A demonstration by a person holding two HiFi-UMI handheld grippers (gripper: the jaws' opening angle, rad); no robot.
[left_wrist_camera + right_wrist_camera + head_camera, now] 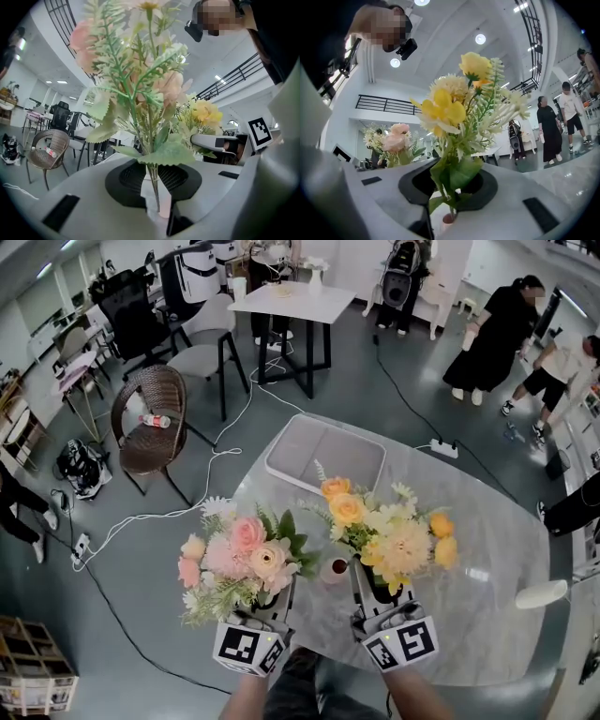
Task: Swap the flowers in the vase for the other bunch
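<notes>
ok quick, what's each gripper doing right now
Left gripper: holding the pink bunch by its stems
Right gripper: holding the yellow bunch by its stems

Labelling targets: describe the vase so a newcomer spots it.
Start at the pale glossy table. Near its closest edge, two held bunches stand side by side, the pink bunch and the yellow bunch. The vase is the small pale vessel with a dark red mouth between them.

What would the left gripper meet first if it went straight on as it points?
Apart from the pink bunch it grips, likely nothing close: the left gripper points level above the table, and its view shows only distant chairs ahead.
</notes>
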